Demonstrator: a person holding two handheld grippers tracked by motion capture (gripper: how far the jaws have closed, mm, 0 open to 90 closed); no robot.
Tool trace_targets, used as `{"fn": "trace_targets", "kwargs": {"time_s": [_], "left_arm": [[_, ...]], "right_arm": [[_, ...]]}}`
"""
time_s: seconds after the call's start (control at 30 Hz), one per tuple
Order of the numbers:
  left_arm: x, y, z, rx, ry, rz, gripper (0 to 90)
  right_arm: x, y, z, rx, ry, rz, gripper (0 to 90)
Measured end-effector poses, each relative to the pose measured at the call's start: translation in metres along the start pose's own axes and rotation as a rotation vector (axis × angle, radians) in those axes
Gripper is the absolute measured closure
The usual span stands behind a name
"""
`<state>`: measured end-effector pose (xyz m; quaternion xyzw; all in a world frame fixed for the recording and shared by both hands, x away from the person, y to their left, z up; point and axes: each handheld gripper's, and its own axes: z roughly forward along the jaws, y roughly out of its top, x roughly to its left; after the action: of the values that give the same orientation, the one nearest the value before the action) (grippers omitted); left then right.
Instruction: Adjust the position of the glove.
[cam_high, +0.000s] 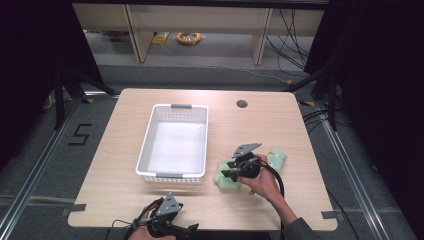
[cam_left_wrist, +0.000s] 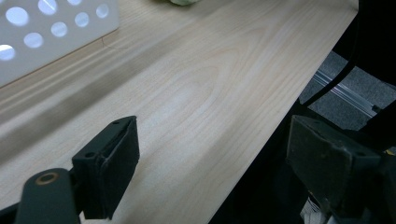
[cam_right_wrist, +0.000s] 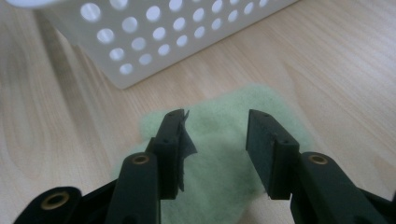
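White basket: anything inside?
The basket looks empty: bare white floor in the high view. The strip behind its near wall is hidden. Both green sponges lie outside, to its right.

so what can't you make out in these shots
- Green pad, high view: the right gripper and hand cover its middle; whether the pads touch it is unclear.
- Second green thing, high view: too small and partly behind the hand to name.
- Basket, right gripper view: cut off by the top edge, inside hidden.
- Left gripper, high view: cut off by the bottom edge.
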<state>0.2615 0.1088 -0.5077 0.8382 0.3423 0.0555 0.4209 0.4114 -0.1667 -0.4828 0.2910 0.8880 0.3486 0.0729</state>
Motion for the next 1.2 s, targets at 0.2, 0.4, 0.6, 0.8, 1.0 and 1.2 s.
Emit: {"fn": "trace_targets", "kwargs": {"time_s": [0.2, 0.4, 0.6, 0.8, 1.0, 1.2], "left_arm": [[0.000, 0.000, 0.000, 0.001, 0.000, 0.003, 16.4], [0.000, 0.000, 0.000, 0.001, -0.003, 0.005, 16.5], [0.001, 0.000, 0.000, 0.020, 0.003, 0.022, 16.5], [0.000, 0.000, 0.000, 0.022, 0.007, 0.006, 16.4], [0.000, 0.000, 0.000, -0.005, 0.000, -0.003, 16.5], [0.001, 0.001, -0.002, 0.010, 0.011, 0.024, 16.4]], "right_arm": [[0.000, -0.001, 0.007, 0.035, -0.004, 0.009, 60.4], [-0.001, -0.005, 0.012, 0.062, -0.004, 0.049, 61.6], [0.000, -0.007, 0.014, 0.041, -0.024, 0.055, 71.9], [-0.003, -0.010, 0.013, 0.004, -0.004, 0.050, 85.1], [0.000, -0.007, -0.003, -0.044, 0.029, 0.069, 86.5], [0.011, -0.010, -0.027, -0.101, 0.035, 0.111, 86.6]]}}
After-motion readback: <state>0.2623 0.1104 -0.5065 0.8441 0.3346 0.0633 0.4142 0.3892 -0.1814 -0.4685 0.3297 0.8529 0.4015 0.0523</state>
